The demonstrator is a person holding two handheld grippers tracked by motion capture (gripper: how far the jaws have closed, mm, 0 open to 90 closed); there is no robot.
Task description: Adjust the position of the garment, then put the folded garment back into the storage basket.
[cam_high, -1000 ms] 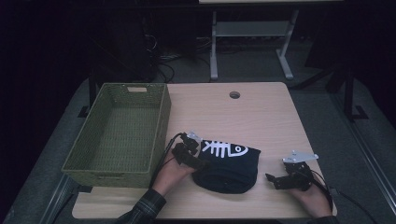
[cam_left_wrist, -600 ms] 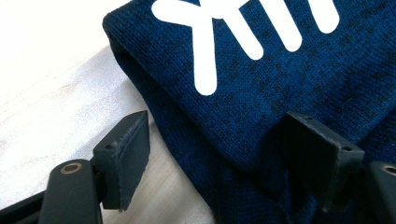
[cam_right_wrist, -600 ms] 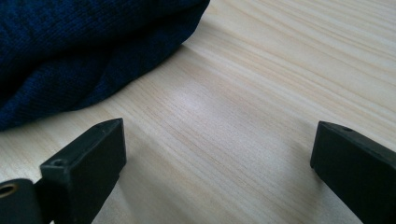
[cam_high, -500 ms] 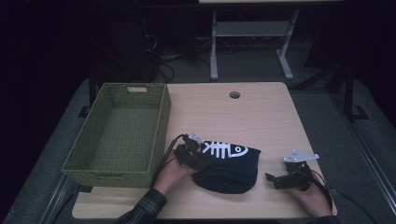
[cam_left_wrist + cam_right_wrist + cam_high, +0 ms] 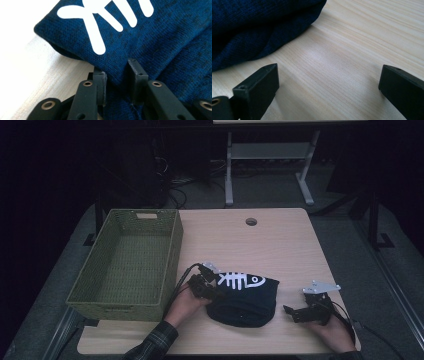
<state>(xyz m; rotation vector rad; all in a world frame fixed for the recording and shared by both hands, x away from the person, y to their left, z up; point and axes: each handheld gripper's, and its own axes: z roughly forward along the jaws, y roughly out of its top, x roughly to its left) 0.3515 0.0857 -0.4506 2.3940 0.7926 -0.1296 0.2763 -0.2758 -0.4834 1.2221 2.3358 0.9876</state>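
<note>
A dark blue knitted garment (image 5: 245, 299) with a white fish-skeleton print lies folded on the wooden table (image 5: 280, 250). My left gripper (image 5: 212, 291) sits at its left edge. In the left gripper view its jaws (image 5: 117, 75) have just been closing and now pinch a fold of the blue cloth (image 5: 162, 37) between the pads. My right gripper (image 5: 292, 312) rests on the table a little right of the garment, jaws wide apart. In the right gripper view, bare wood lies between its jaws (image 5: 329, 80), with the garment's edge (image 5: 249, 30) off to the upper left.
A green woven basket (image 5: 172, 255) with nothing in it stands on the table's left side, close to my left hand. A round cable hole (image 5: 251, 221) sits near the table's far edge. Beyond the table are dark floor and a desk frame (image 5: 270, 155).
The left gripper's jaws have drawn together onto the garment's left edge. Neither hand has shifted, and the garment lies where it was.
</note>
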